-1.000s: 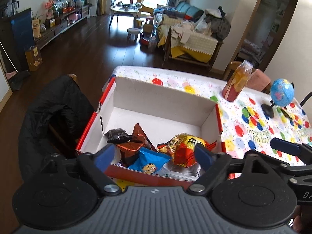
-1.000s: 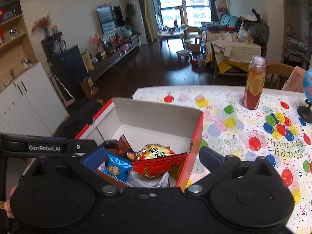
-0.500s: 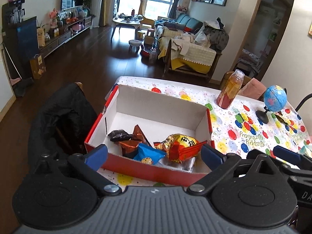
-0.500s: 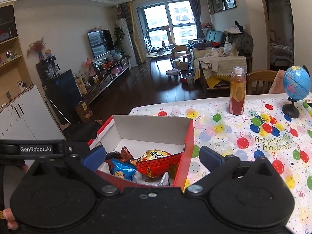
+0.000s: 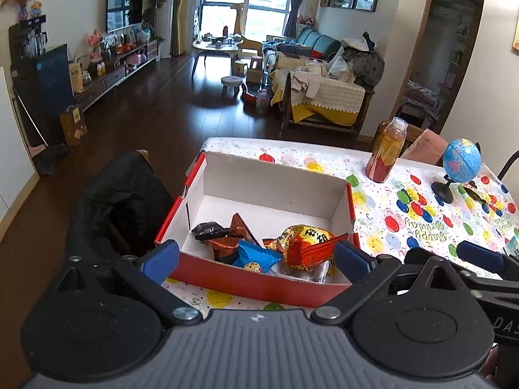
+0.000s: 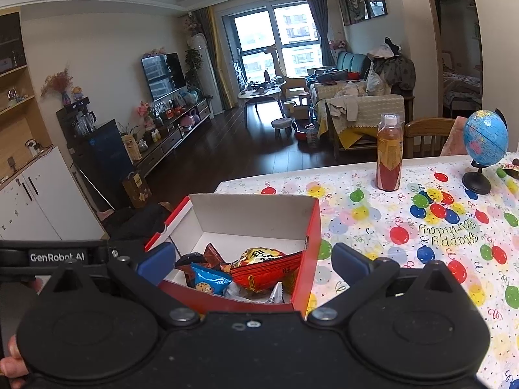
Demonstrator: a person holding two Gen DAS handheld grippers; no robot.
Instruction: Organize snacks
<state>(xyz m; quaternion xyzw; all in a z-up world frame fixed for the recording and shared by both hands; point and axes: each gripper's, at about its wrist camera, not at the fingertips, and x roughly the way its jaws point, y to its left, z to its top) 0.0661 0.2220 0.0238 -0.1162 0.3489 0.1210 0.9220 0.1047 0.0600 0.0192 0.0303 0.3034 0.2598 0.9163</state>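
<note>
A red cardboard box with a white inside stands on the table's left end, also in the right wrist view as the box. Inside lie several snack packets: a blue cookie packet, a gold and red bag, a brown packet and a black one. My left gripper hangs open above the box's near wall, holding nothing. My right gripper is open too, just right of the left one, over the box's near right corner.
A bottle of reddish drink and a small blue globe stand farther back on the balloon-print tablecloth. A chair with a dark jacket sits left of the table. Wooden chair behind the table.
Both grippers have pulled back and risen from the box, so it looks smaller and lower in both views. The snacks lie as before. Both stay open.
</note>
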